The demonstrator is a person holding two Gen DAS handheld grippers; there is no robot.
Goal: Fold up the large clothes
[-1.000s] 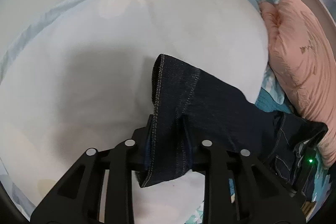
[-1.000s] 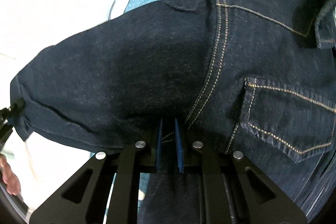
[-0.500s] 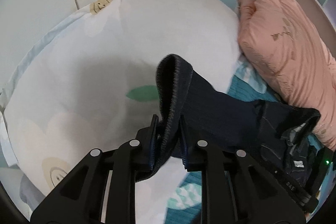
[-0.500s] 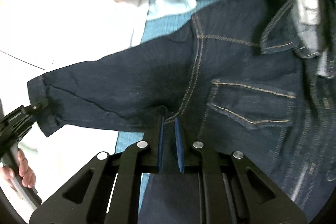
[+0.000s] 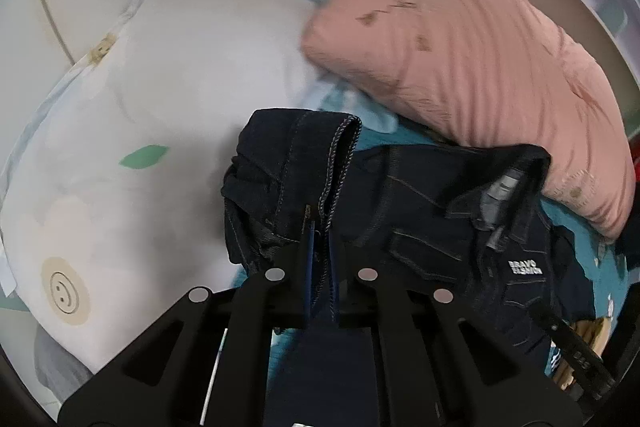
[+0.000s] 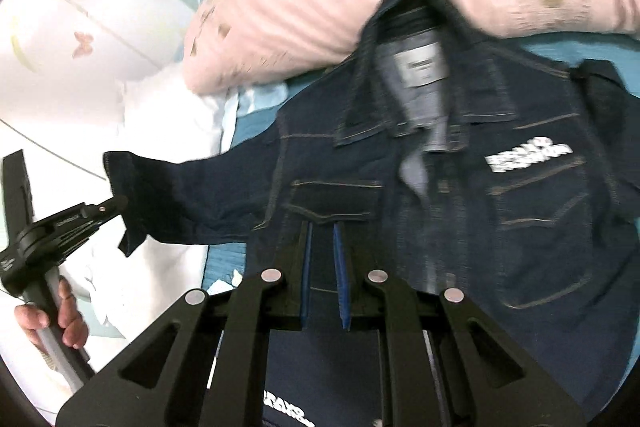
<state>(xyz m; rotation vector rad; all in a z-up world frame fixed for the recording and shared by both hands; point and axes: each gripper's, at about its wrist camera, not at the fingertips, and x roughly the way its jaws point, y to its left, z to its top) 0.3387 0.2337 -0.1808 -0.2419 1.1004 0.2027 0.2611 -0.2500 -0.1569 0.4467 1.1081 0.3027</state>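
Observation:
A dark blue denim jacket (image 6: 460,195) with white chest lettering lies front up on the teal bed, collar toward the pink pillow. My left gripper (image 5: 320,231) is shut on the jacket's sleeve cuff (image 5: 316,163); it also shows at the left of the right wrist view (image 6: 116,205), holding the cuff (image 6: 132,187) stretched out over the white pillow. My right gripper (image 6: 322,227) has its jaws a small gap apart over the jacket's chest pocket flap (image 6: 332,197); whether cloth is pinched between them does not show.
A pink pillow (image 5: 460,47) lies behind the jacket and a white pillow (image 5: 140,131) with a smiley print to its left. The teal bedspread (image 6: 224,255) shows between them. A white wall panel (image 6: 60,7) stands at the far left.
My left gripper has carried the cuff in toward the jacket body, bunching the sleeve. My right gripper has drawn back from the underarm seam, so the whole jacket front is in view.

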